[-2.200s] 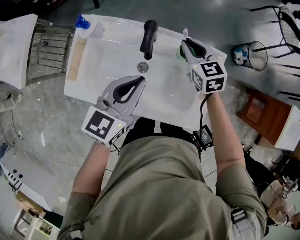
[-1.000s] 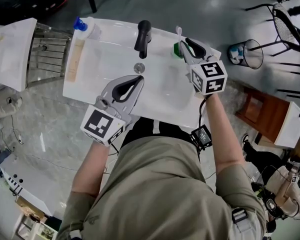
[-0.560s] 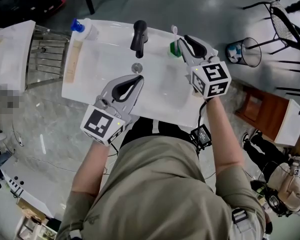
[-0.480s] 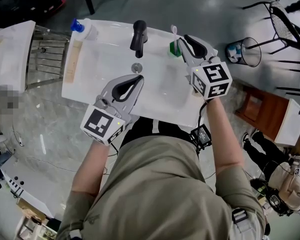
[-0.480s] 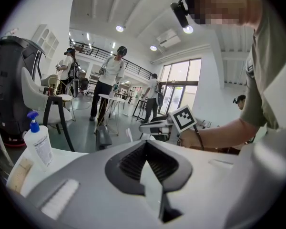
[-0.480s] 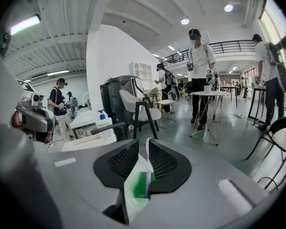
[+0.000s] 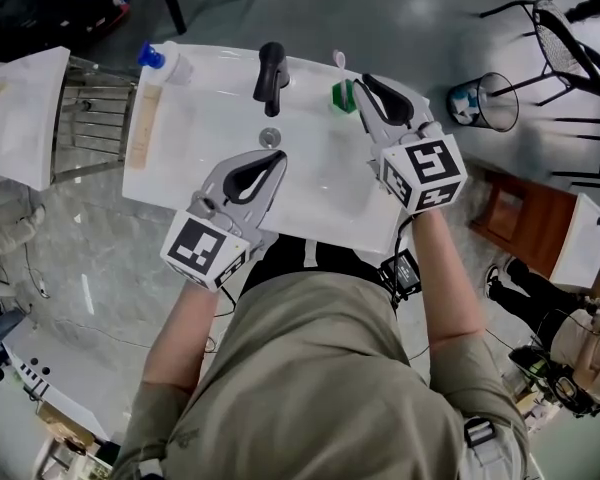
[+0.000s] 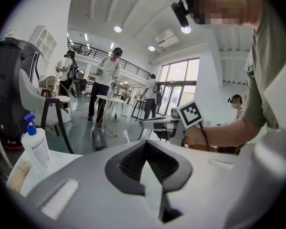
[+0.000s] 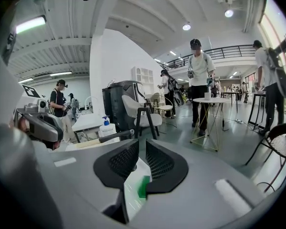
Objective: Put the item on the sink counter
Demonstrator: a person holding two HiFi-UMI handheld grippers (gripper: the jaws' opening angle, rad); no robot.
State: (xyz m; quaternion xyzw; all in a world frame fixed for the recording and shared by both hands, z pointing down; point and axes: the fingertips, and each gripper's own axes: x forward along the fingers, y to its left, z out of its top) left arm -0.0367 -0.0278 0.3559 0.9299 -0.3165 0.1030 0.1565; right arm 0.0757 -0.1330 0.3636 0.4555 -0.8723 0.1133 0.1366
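Observation:
A green holder point(image 7: 341, 96) with a white toothbrush point(image 7: 338, 61) in it stands on the white sink counter point(image 7: 405, 230), at the back, right of the black faucet point(image 7: 270, 72). My right gripper point(image 7: 362, 88) is just right of the holder, its jaws a narrow gap apart with nothing between them. In the right gripper view the green holder point(image 9: 143, 187) shows low down through that gap of the right gripper point(image 9: 141, 147). My left gripper point(image 7: 278, 157) hovers over the basin near the drain point(image 7: 270, 136), shut and empty; its jaws meet in the left gripper view point(image 8: 146, 147).
A blue-capped pump bottle point(image 7: 160, 58) and a wooden strip point(image 7: 145, 123) sit at the counter's left end. A metal rack point(image 7: 90, 118) stands left of the sink, a wire bin point(image 7: 480, 103) to the right. People and tables fill the room behind.
The right gripper has drawn back to the right, off the green holder. The holder now stands in plain sight on the counter. The left gripper has stayed in place.

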